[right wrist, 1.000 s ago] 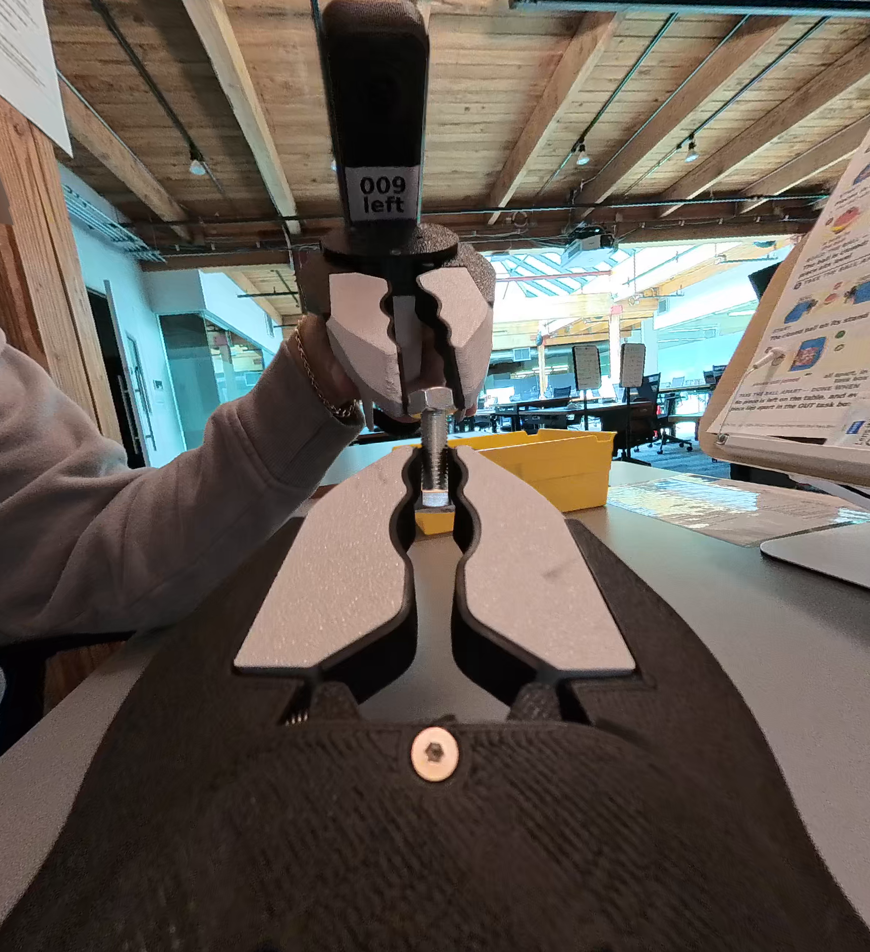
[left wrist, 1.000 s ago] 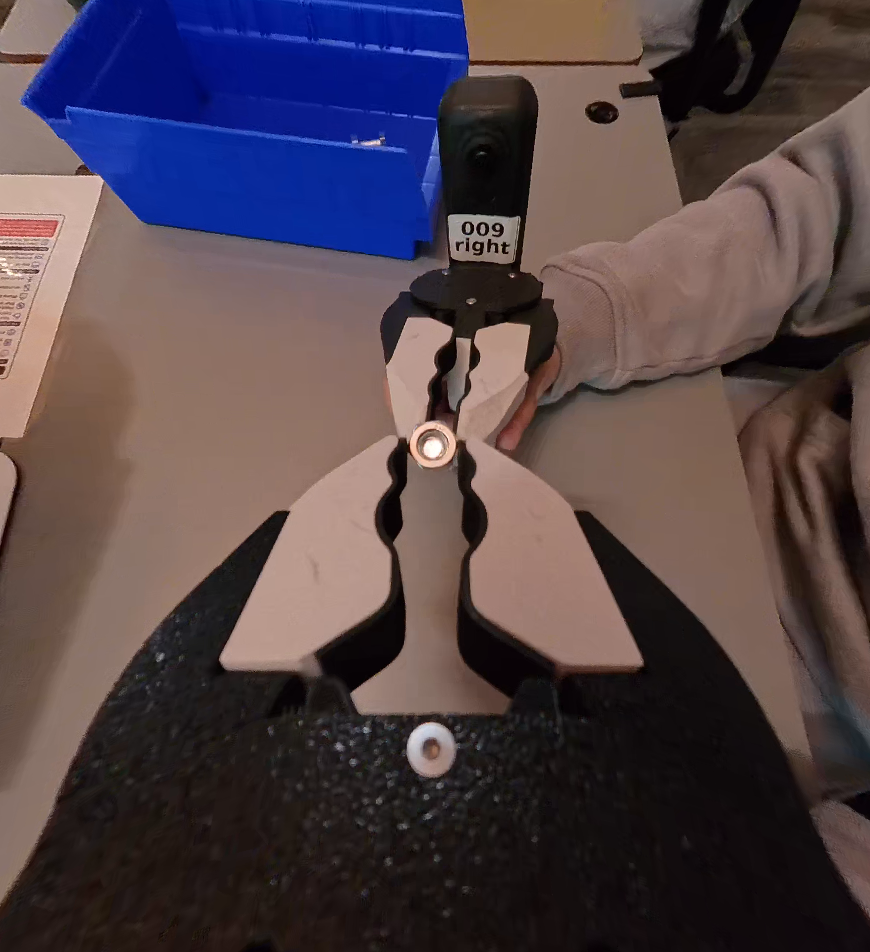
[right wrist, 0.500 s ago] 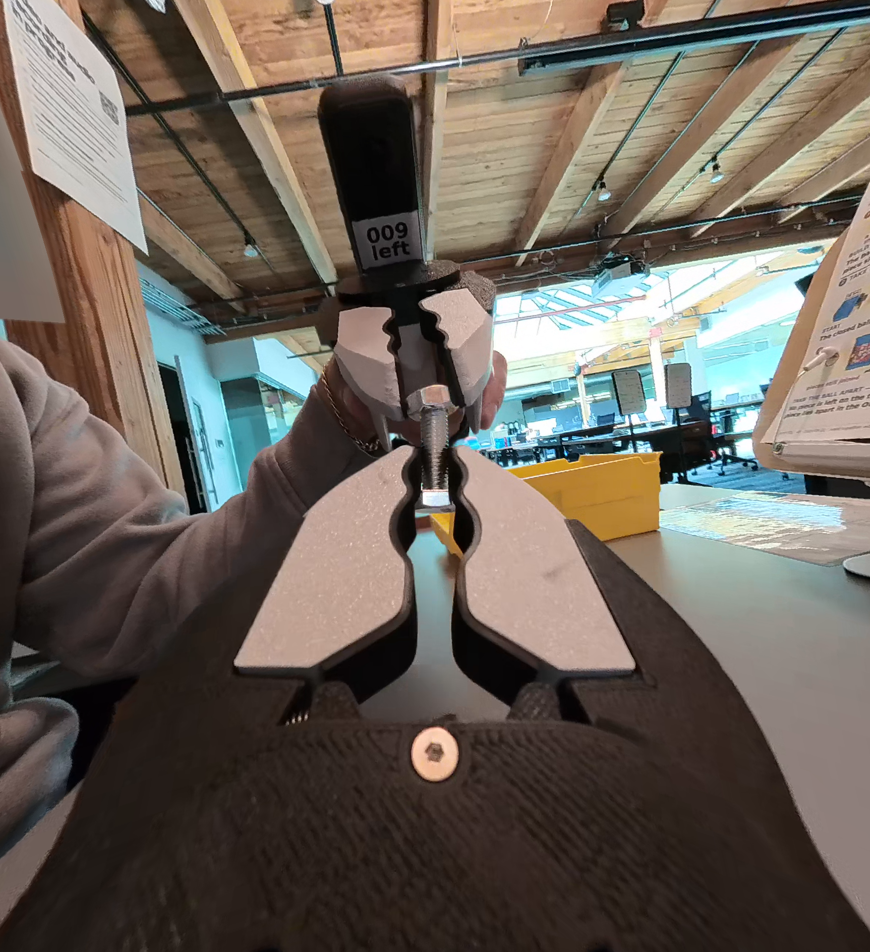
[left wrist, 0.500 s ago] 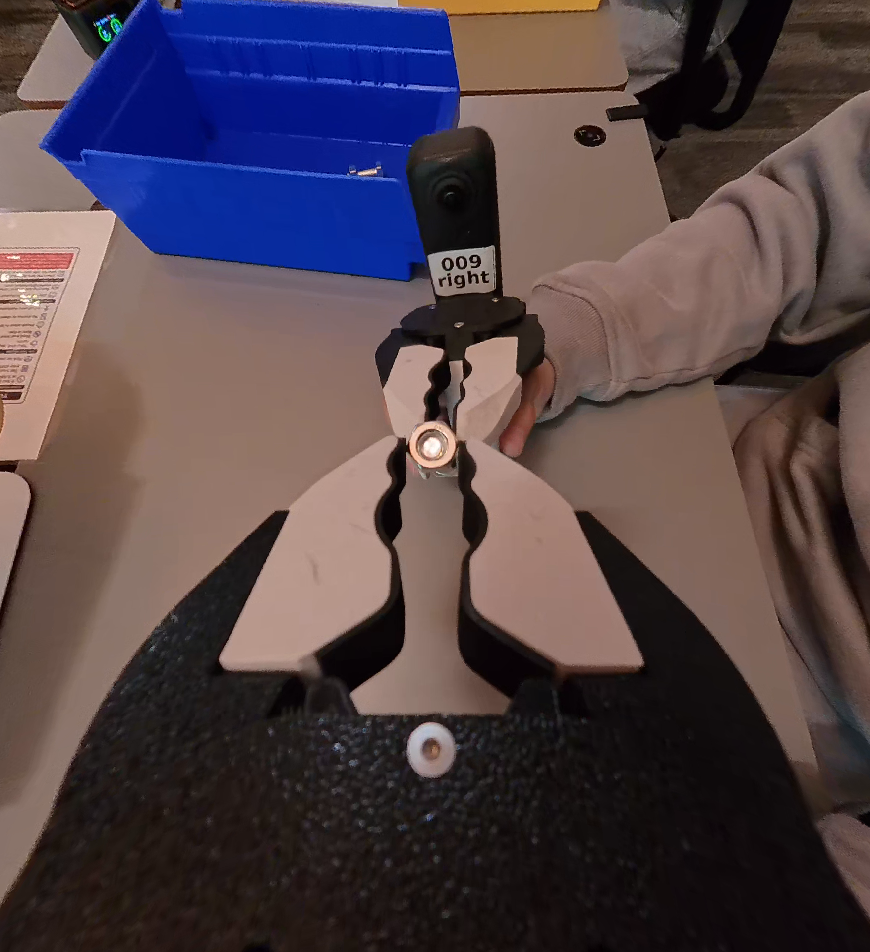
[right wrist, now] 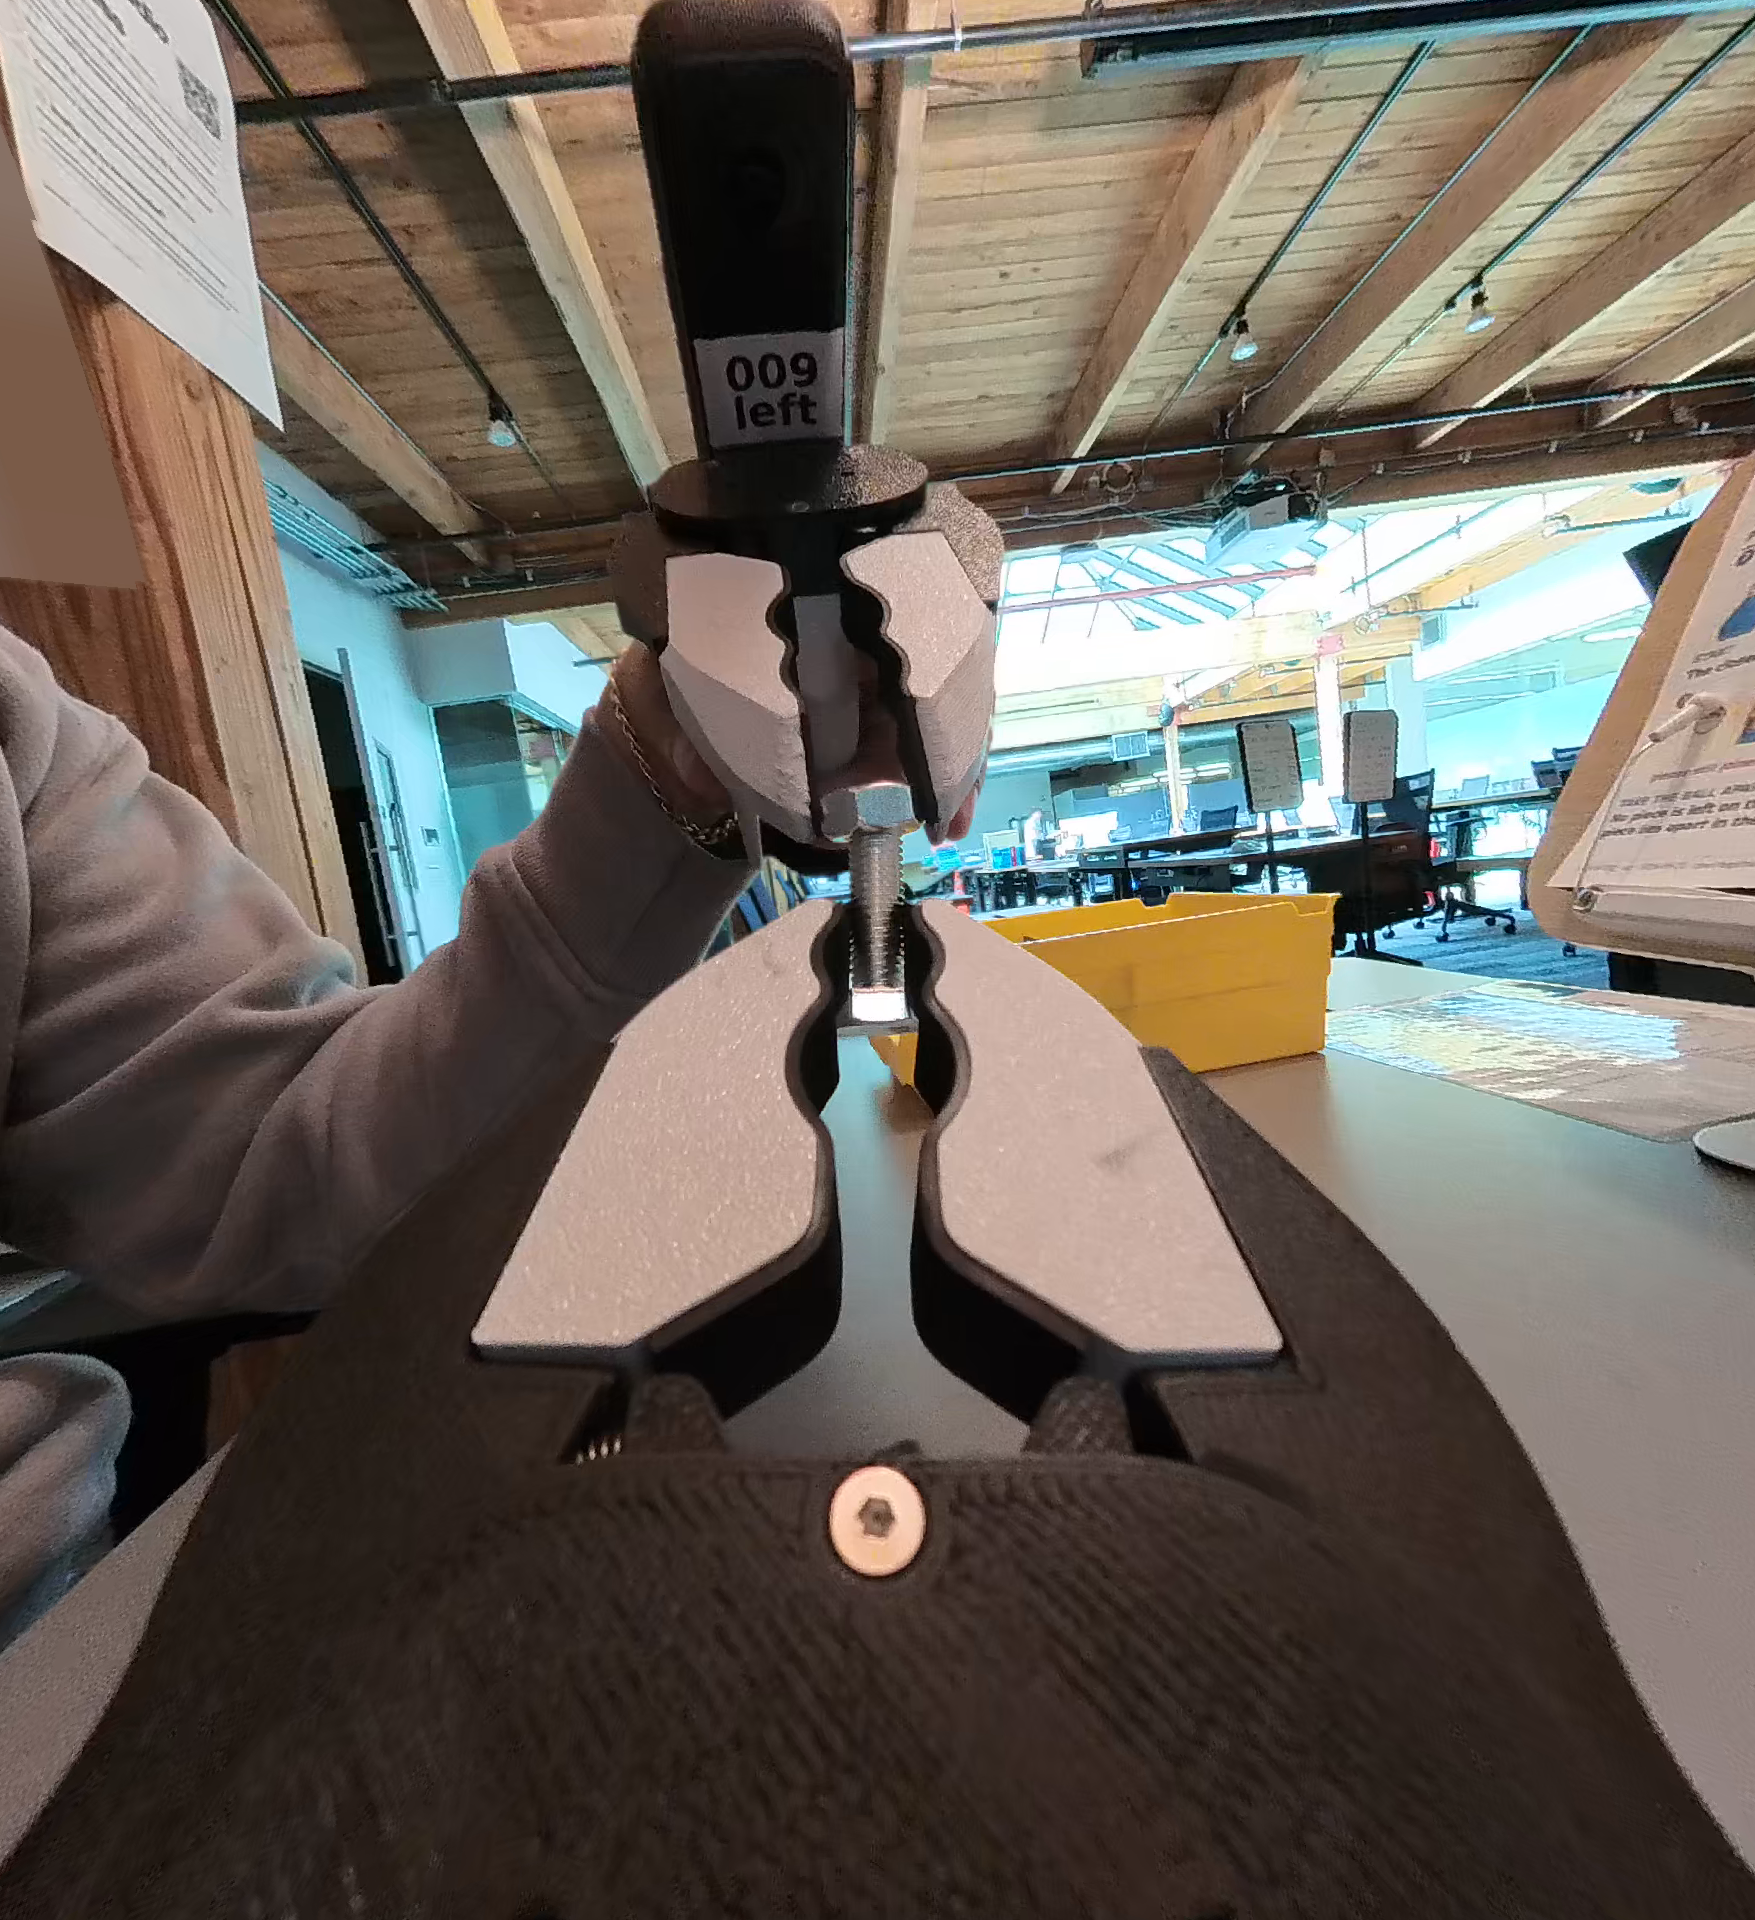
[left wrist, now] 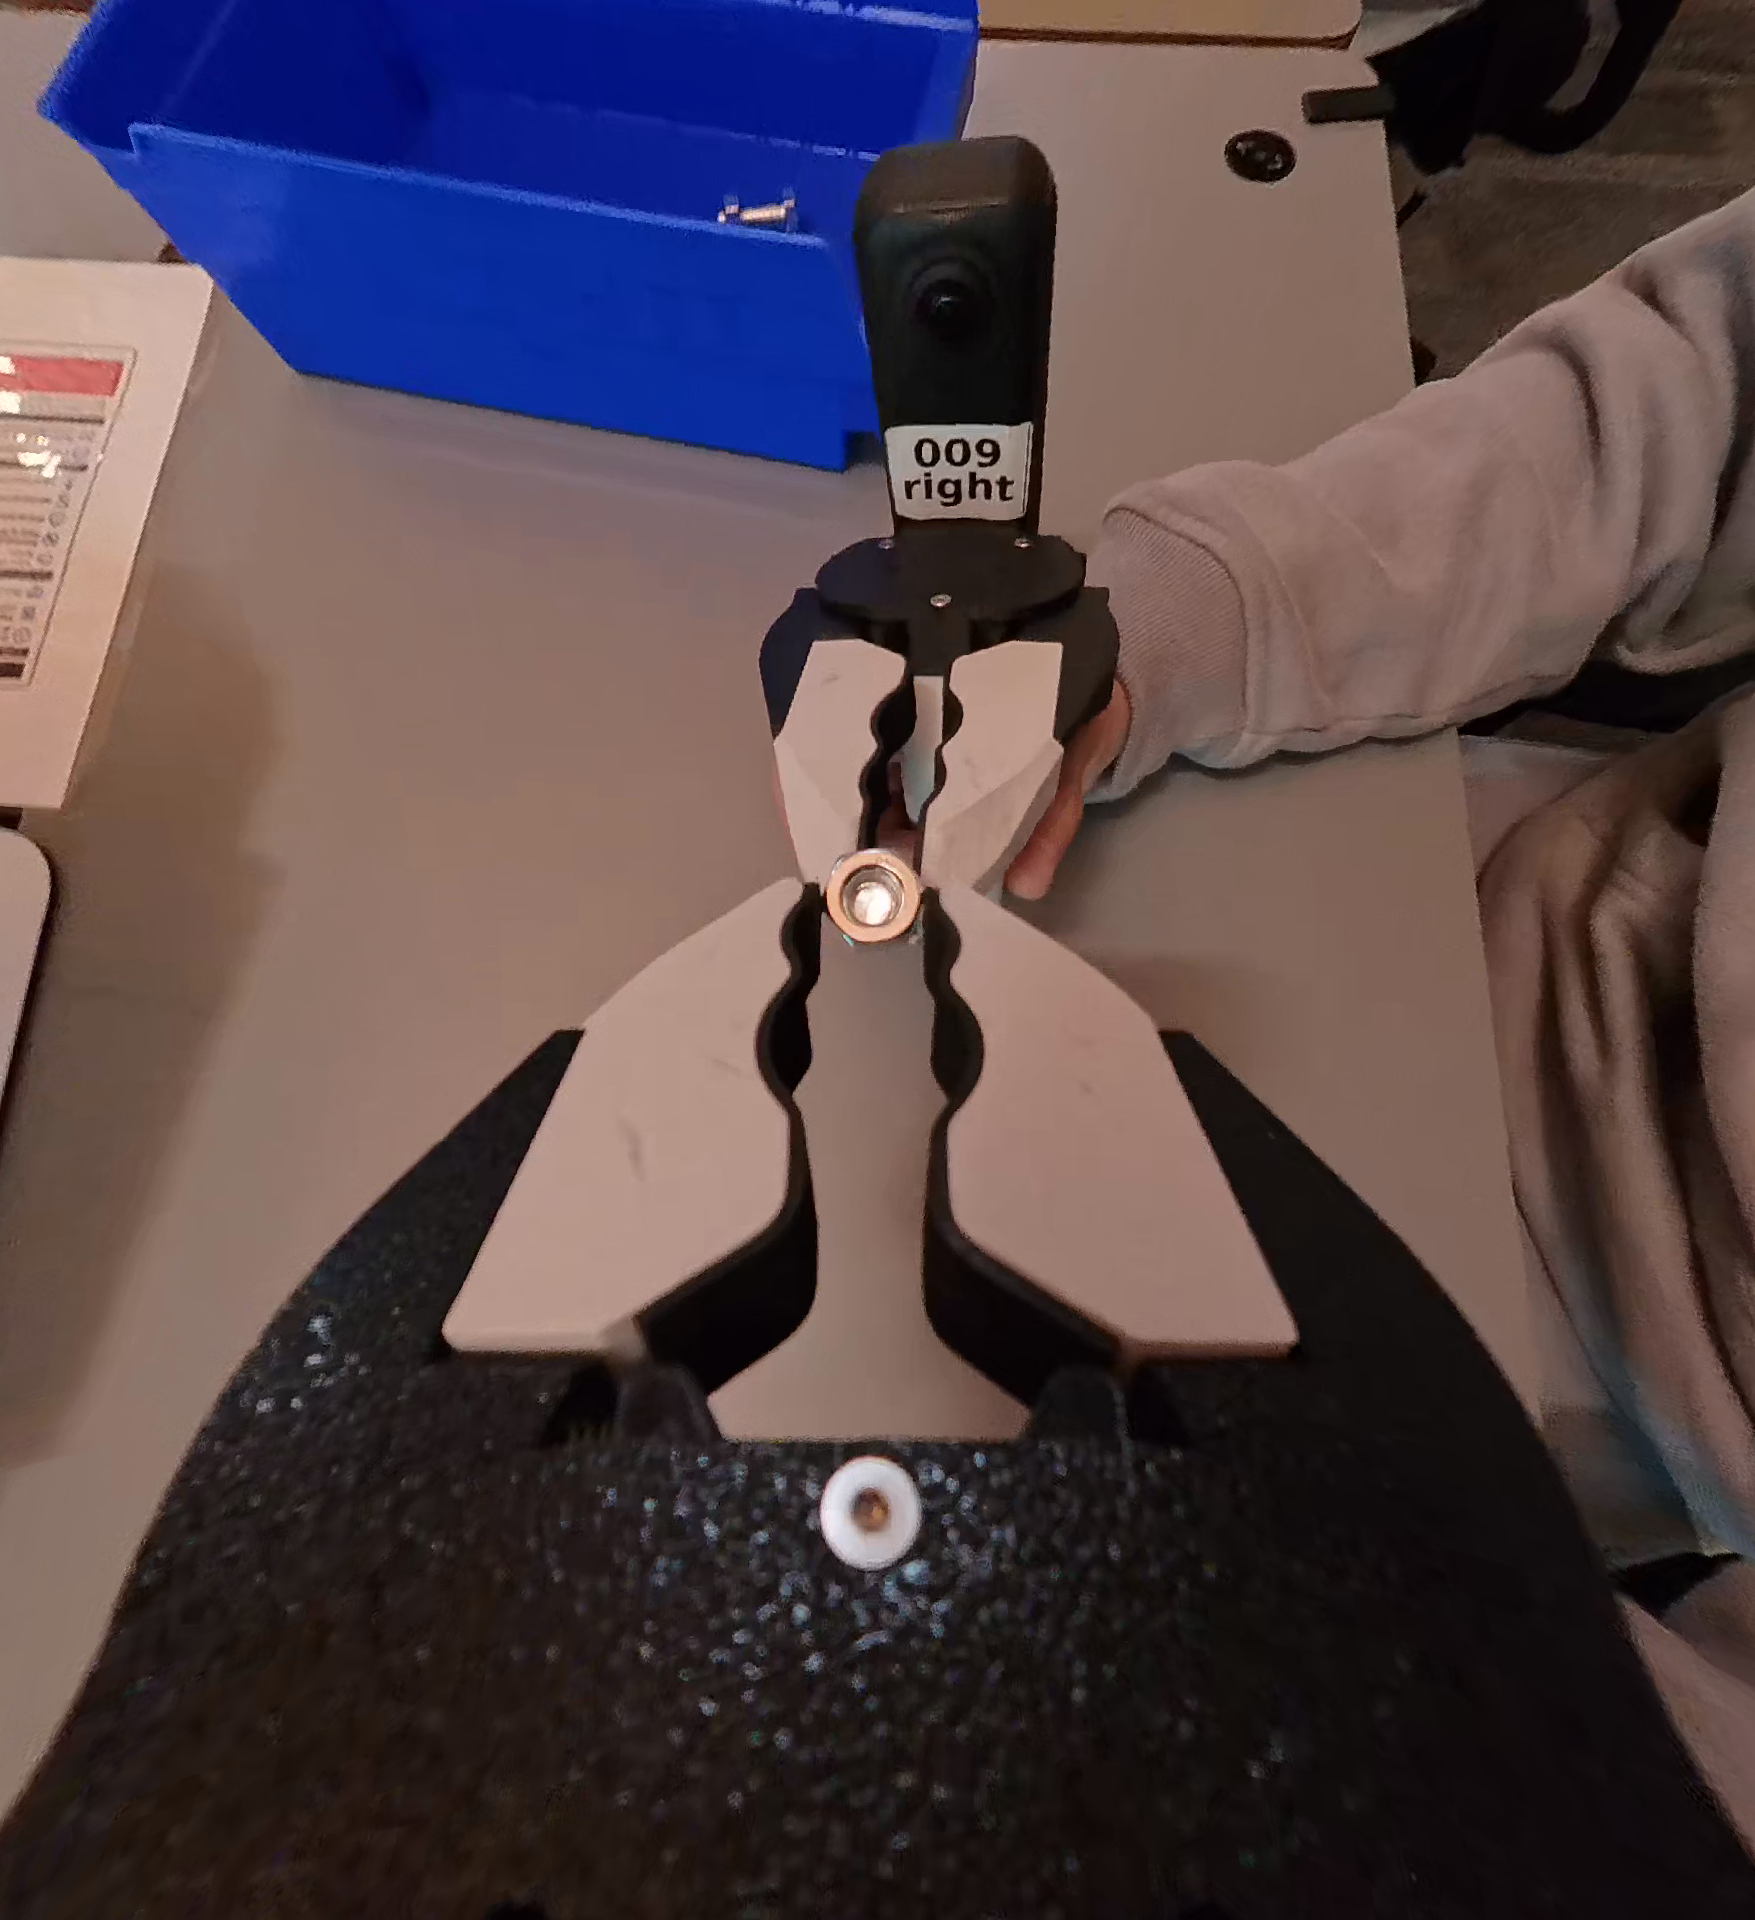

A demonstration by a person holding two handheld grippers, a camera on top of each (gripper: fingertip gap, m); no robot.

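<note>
The left gripper is clamped on the hex head of a silver bolt. The right gripper is closed on the nut at the bolt's lower end, so the bolt stands upright between the two tips. Beyond the bolt lies the grey table, and farther off a blue bin. In the right wrist view a yellow bin sits behind the bolt.

The left wrist view is dim and warm-toned, with soft shadows on the counter and a bright glint on the metal bolt head. The right wrist view is brighter: daylight from far windows blows out to glare. Both views bend at the edges; near black housings look soft.
</note>
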